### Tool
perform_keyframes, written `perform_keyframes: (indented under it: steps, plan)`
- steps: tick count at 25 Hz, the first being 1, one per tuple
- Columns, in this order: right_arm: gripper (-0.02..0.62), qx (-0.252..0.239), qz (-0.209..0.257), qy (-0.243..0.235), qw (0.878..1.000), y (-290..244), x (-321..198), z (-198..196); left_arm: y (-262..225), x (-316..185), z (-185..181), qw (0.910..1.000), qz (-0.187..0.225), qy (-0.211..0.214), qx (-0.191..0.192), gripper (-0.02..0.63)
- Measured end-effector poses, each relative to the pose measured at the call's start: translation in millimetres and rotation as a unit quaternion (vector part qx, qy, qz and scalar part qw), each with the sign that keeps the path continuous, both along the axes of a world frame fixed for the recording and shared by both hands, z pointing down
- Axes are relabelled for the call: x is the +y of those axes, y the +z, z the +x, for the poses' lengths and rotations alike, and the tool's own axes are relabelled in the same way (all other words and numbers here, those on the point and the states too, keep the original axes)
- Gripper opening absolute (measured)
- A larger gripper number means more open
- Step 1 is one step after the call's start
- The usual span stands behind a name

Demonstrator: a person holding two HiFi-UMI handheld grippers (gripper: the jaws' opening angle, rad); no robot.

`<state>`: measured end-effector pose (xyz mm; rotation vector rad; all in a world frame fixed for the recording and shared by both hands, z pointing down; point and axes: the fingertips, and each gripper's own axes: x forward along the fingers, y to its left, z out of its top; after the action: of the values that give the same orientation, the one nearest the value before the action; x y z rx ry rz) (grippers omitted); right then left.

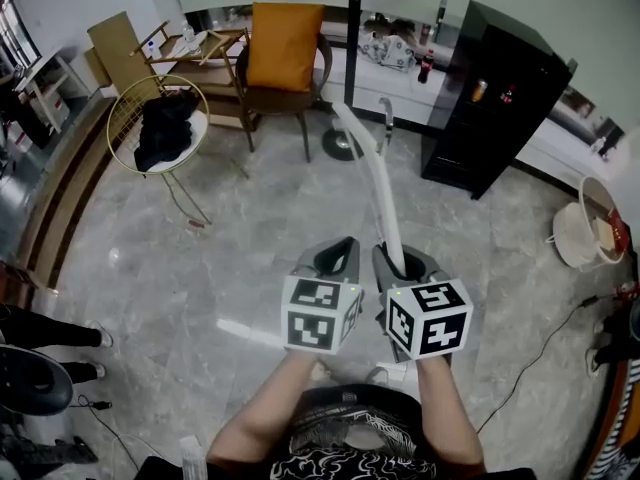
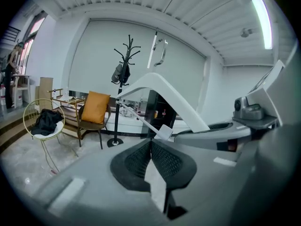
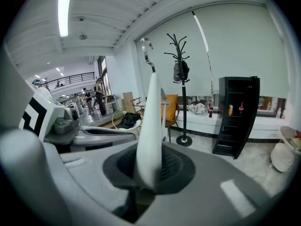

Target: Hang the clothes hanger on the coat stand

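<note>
Nearest in the head view, the left gripper [image 1: 338, 256] and right gripper [image 1: 404, 264] sit side by side above the person's forearms, both pointing forward and somewhat down. A white hanger [image 1: 378, 183] rises from the right gripper toward the far edge of the floor [image 1: 200, 268], hook end farthest out. It is clear of the floor and well apart from the stand [image 1: 351, 58]. The stand is upright at that far edge, between a chair [image 1: 285, 58] with an orange cushion and a black cabinet [image 1: 490, 98].

Left gripper view: fingers [image 2: 134, 161] pressed together, nothing between them. The hanger passes above and beyond them; the stand is in the distance.

Right gripper view: fingers [image 3: 173, 166] pinching the hanger's lower arm, which runs up between them, slightly tilted. The hook shows at top, left of the stand.
</note>
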<state>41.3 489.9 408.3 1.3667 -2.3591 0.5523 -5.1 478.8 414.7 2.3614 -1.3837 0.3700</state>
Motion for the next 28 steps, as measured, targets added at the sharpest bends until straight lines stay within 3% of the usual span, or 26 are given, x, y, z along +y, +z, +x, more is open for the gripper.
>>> perform_keyframes:
  steps: [7, 13, 28]
  plan:
    - [0.049, 0.000, -0.007, 0.005, 1.000, 4, -15, -29, 3, -19, -31, 1.0000, -0.003, 0.000, 0.009, 0.006]
    - [0.049, -0.007, -0.007, 0.004, 1.000, 6, -41, -34, 6, -44, -31, 1.0000, -0.003, 0.002, 0.006, 0.006]
    - [0.049, -0.030, -0.004, -0.060, 0.998, -6, -168, 12, -7, -164, 28, 0.9992, 0.001, -0.033, -0.024, 0.006]
